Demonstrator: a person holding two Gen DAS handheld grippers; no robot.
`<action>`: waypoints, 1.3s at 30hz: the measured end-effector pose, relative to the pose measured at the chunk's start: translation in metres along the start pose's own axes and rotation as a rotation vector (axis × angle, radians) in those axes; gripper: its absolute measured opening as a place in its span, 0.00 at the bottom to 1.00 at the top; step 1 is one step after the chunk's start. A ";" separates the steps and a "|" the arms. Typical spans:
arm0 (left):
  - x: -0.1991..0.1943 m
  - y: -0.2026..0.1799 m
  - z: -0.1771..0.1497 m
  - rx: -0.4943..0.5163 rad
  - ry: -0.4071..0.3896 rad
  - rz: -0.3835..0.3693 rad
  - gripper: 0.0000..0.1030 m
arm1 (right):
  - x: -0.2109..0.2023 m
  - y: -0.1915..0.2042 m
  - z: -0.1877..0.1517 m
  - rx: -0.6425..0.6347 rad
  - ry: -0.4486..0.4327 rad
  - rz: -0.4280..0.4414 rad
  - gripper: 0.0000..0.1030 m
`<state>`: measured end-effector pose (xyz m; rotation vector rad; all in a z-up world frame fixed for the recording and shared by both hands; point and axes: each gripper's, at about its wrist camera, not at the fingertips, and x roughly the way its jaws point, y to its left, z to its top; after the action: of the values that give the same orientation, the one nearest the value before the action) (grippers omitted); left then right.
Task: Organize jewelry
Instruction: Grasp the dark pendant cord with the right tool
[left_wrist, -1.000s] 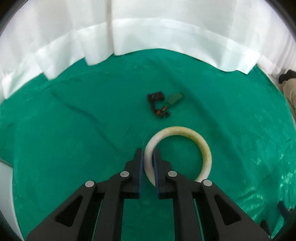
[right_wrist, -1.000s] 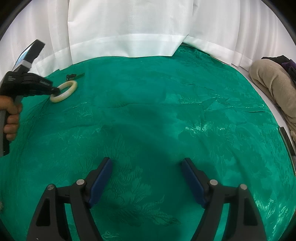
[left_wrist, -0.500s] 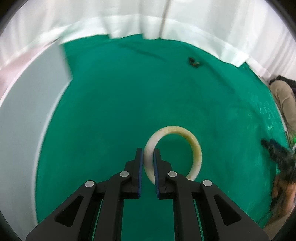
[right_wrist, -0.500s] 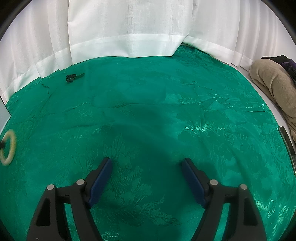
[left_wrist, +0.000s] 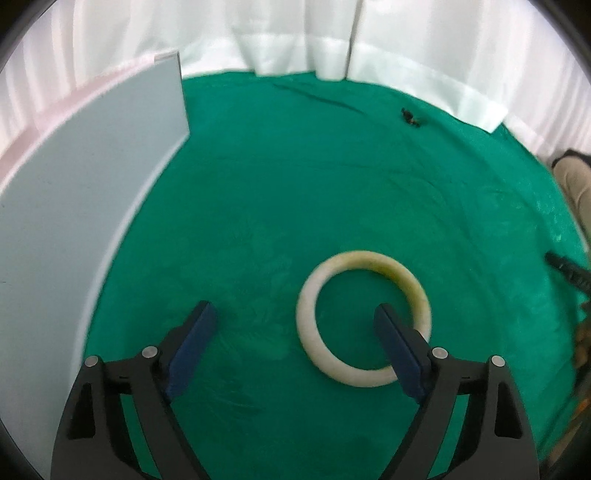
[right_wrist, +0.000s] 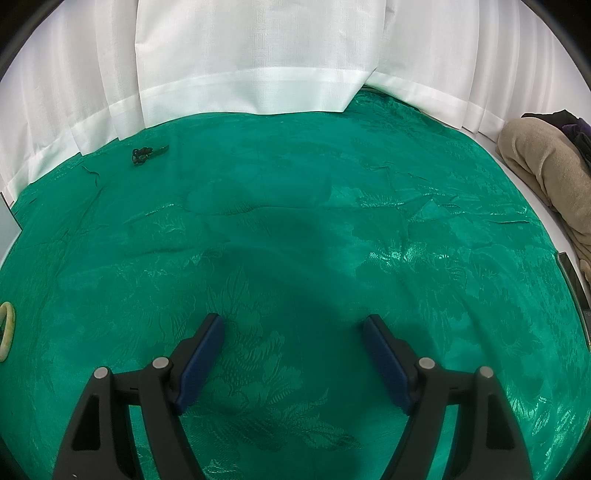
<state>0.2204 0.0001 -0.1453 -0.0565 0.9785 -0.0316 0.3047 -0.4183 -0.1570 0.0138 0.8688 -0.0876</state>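
A pale cream bangle (left_wrist: 369, 258) lies flat on the green cloth (left_wrist: 295, 177), near a grey board. My left gripper (left_wrist: 293, 314) hovers over it, and its jaws are opening. Its right finger (left_wrist: 395, 343) reaches inside the ring, and the ring's left side sits between the fingers, with no pad pressing on it. A small dark jewelry piece (left_wrist: 410, 117) lies far back by the curtain. In the right wrist view the bangle (right_wrist: 6, 330) shows at the far left edge and the dark piece (right_wrist: 146, 152) at the back left. My right gripper (right_wrist: 292, 325) is open over bare cloth.
A flat grey board (left_wrist: 74, 203) borders the cloth on the left. White curtains (right_wrist: 251, 55) hang along the back. A beige cloth bundle (right_wrist: 543, 166) rests past the cloth's right edge.
My left gripper carried the bangle away from the dark piece towards the grey board, then opened and let it go onto the cloth. The right gripper has not moved.
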 end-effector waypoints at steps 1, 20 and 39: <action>0.001 -0.001 -0.002 0.013 -0.007 0.005 0.91 | 0.000 0.000 0.000 0.000 0.000 0.000 0.78; 0.003 -0.005 -0.005 0.040 -0.018 0.022 0.99 | 0.010 0.085 0.124 -0.150 0.049 0.240 0.78; 0.001 -0.002 -0.005 0.033 -0.023 0.007 0.99 | 0.091 0.193 0.178 -0.168 0.049 0.294 0.02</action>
<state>0.2164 -0.0017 -0.1486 -0.0234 0.9546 -0.0403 0.5141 -0.2413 -0.1159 -0.0139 0.9128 0.2620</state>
